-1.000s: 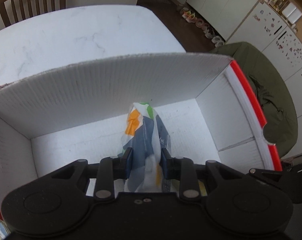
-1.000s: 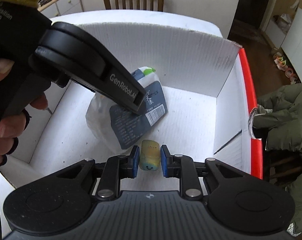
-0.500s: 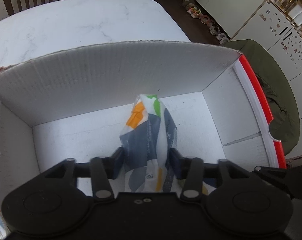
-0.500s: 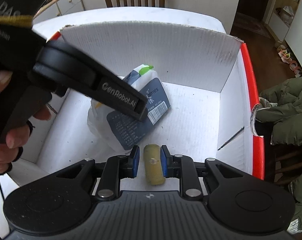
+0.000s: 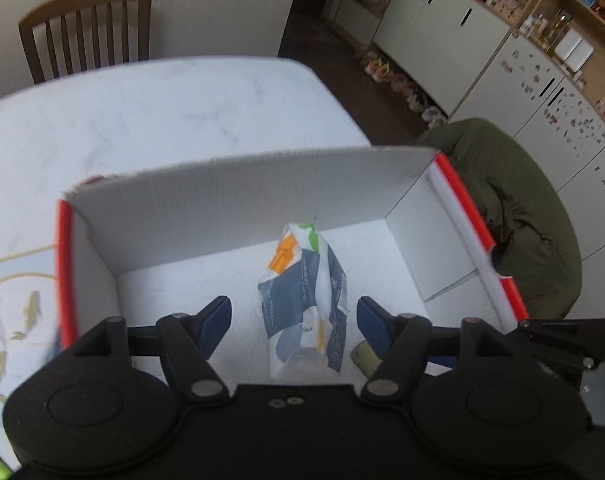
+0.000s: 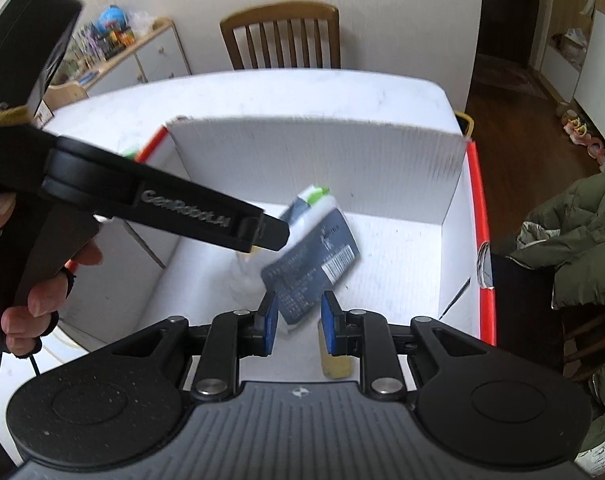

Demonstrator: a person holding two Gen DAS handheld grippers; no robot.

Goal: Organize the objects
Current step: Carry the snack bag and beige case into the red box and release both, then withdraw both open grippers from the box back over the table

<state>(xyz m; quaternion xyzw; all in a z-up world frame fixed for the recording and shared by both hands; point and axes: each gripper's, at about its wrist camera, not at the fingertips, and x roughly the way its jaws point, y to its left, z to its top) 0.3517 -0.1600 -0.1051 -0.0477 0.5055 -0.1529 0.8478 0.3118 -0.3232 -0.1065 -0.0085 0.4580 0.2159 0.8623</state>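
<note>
Both tools now gape empty over the box point(image 5: 230, 200), packet point(image 5: 302, 292) released, yellow item point(image 6: 334, 364) half hidden.

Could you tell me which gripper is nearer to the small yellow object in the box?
Right. The right gripper hangs directly above the yellow object; the left gripper straddles the packet beside it.

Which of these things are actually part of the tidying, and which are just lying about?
Part of the job: white box, snack bag, small yellow item, both hand-held grippers, left and right.

Just around: wooden chair, green jacket, cupboards.
</note>
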